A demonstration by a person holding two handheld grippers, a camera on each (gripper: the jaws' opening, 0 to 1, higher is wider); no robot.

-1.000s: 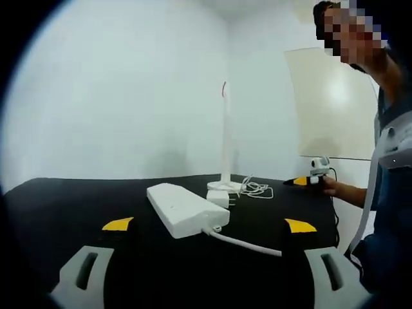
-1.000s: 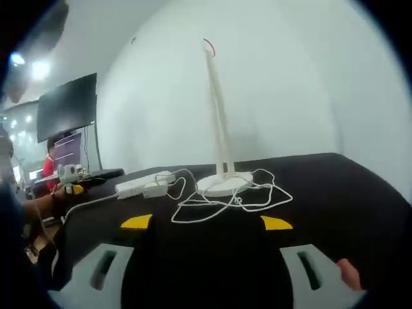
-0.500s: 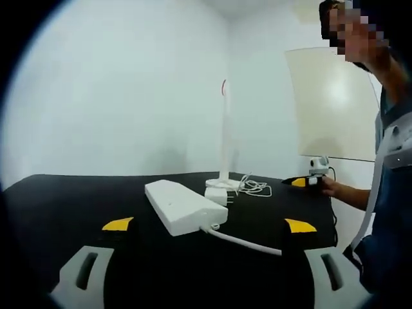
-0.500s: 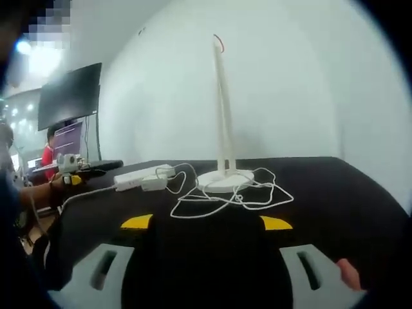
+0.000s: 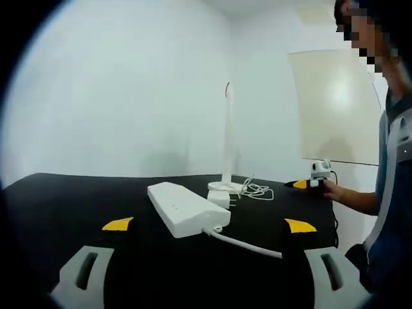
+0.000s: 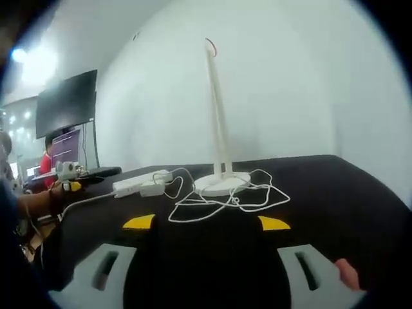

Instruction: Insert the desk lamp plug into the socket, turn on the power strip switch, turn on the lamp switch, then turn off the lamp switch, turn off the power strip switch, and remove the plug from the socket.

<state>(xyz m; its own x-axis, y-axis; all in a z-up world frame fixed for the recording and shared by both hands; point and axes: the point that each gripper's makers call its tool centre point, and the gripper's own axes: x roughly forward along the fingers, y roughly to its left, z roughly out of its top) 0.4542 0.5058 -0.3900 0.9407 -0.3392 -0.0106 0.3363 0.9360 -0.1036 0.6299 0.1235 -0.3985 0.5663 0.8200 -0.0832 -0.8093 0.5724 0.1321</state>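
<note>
From my open, empty left gripper (image 5: pixel 205 226), the power strip (image 5: pixel 187 209) lies straight ahead mid-table, long axis running away toward the plug (image 5: pixel 221 198) and desk lamp (image 5: pixel 226 145), nearer my left gripper than my open right gripper (image 6: pixel 203 223).

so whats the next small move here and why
Probably bring the right gripper forward to the plug lying beside the power strip. Both grippers are open and hold nothing, and the plug looks not yet inserted, though that is hard to tell.
</note>
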